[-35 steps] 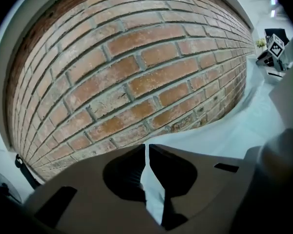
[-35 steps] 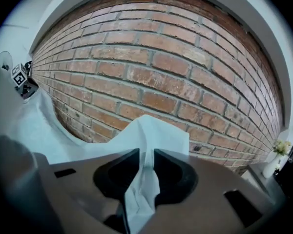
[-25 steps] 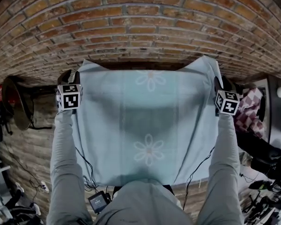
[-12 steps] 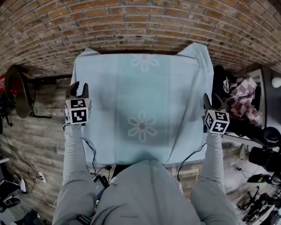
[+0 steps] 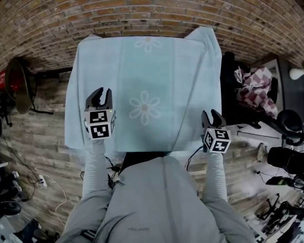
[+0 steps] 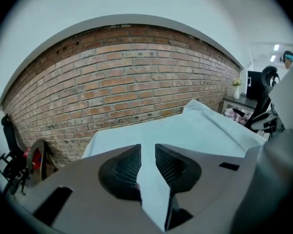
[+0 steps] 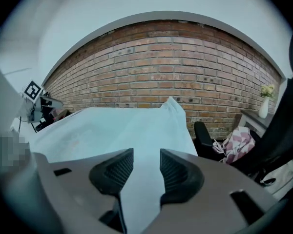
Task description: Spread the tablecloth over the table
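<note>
Head view: the pale blue tablecloth lies opened out over the surface, which it hides, with its far hem at the foot of the brick wall and its near hem on the side away from that wall, just ahead of me. My left tool hangs over the cloth's left part, well out from the wall. My right tool sits at the corner furthest from the wall on the right.

Both tools are released. The left jaws have just been narrowing and the right jaws widening, yet in each gripper view the pads stand apart, with only cloth lying below showing through the gap and nothing pinched.

I judge the spread nearly done, so this is tidying. The right corner by the wall stands up in a peak. To finish well, I would pinch only the hem on the side away from the wall. I would draw both tools low and level together, so the daisy prints stay in line and the peak settles without dragging the cloth askew.
</note>
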`<action>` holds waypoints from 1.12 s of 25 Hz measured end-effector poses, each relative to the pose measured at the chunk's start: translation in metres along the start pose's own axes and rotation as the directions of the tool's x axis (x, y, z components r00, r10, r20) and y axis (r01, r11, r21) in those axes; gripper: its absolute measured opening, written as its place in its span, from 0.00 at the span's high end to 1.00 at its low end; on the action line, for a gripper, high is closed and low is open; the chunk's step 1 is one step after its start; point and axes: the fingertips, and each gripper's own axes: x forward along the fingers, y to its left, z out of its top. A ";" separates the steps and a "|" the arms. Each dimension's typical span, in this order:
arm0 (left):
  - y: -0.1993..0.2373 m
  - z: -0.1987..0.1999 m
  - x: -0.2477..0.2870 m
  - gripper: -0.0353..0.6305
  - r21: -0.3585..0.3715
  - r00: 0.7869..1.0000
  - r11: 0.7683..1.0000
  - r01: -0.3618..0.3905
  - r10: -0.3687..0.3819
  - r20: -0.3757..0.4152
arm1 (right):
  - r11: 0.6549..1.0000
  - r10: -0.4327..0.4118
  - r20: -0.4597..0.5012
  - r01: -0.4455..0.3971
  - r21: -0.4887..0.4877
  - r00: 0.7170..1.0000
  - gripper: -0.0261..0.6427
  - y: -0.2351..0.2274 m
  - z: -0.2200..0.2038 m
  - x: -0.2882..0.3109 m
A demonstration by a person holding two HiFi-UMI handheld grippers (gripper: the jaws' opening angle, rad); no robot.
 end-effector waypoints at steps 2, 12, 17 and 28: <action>-0.023 -0.006 -0.012 0.81 -0.014 1.000 1.000 0.021 -0.021 0.009 | 0.999 0.018 -0.040 -0.019 -0.034 0.999 0.73 0.009 -0.022 -0.011; -0.132 -0.015 -0.037 0.87 0.039 0.983 0.983 0.179 -0.180 0.027 | 0.996 0.062 -0.197 -0.072 -0.044 0.978 0.72 0.028 -0.104 -0.034; -0.174 -0.016 -0.041 0.87 0.067 0.967 0.966 0.251 -0.253 0.026 | 0.996 0.054 -0.238 -0.068 -0.051 0.970 0.72 0.028 -0.124 -0.039; -0.220 -0.014 -0.040 0.88 0.110 0.943 0.938 0.328 -0.332 0.020 | 0.991 0.021 -0.258 -0.055 -0.126 0.966 0.92 0.027 -0.125 -0.041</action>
